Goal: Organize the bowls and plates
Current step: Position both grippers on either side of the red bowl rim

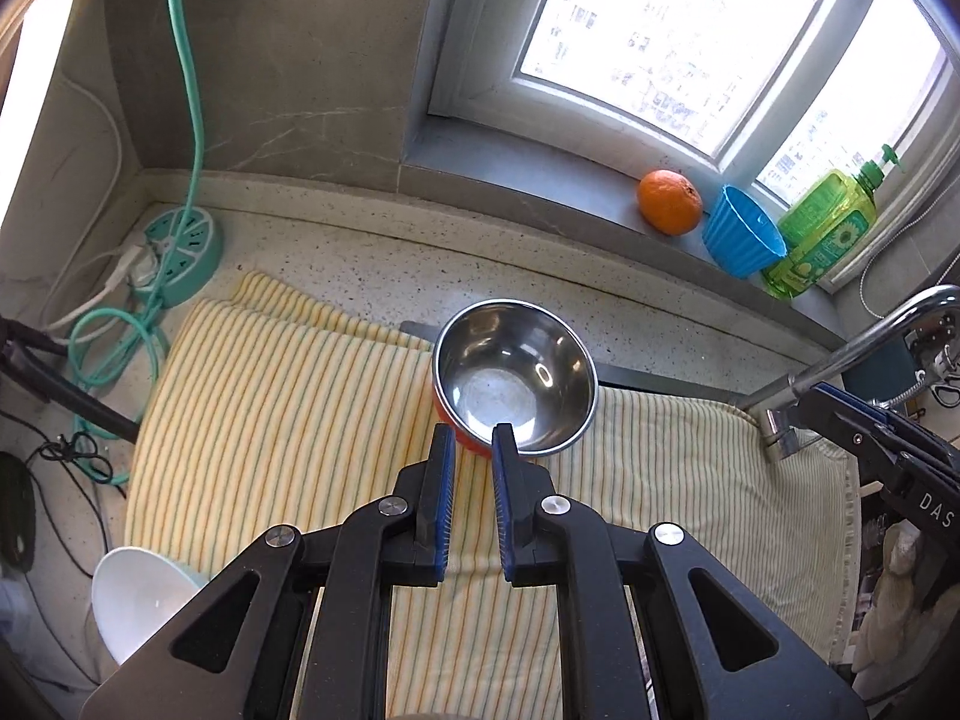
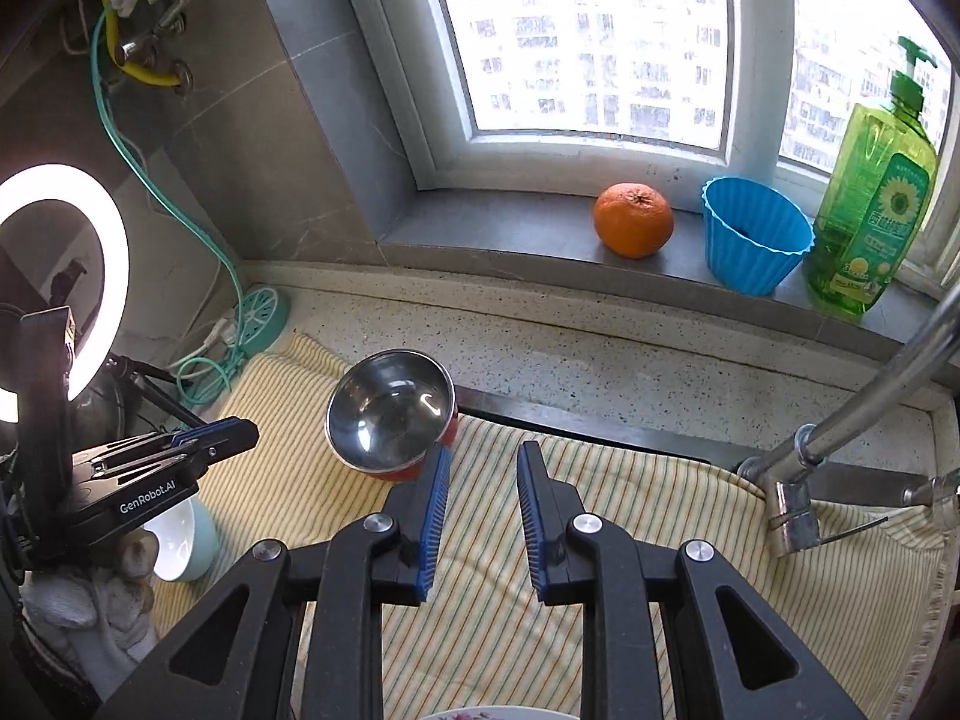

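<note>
A steel bowl with a red outside (image 1: 516,378) (image 2: 390,414) stands upright on a yellow striped towel (image 1: 288,408) (image 2: 600,540). My left gripper (image 1: 474,441) (image 2: 249,429) hovers just short of the bowl's near rim, its blue pads almost together with nothing between them. My right gripper (image 2: 485,468) (image 1: 810,399) is to the right of the bowl, its jaws a little apart and empty. A white bowl (image 1: 138,600) (image 2: 174,540) lies tilted at the towel's near left corner. A flowered plate rim (image 2: 480,714) peeks in at the bottom edge.
A steel faucet (image 1: 870,348) (image 2: 840,420) arches over the towel's right end. On the windowsill sit an orange (image 2: 633,219), a blue ribbed cup (image 2: 753,240) and a green soap bottle (image 2: 870,204). A teal power strip (image 1: 180,252) with cables and a ring light (image 2: 60,282) are at the left.
</note>
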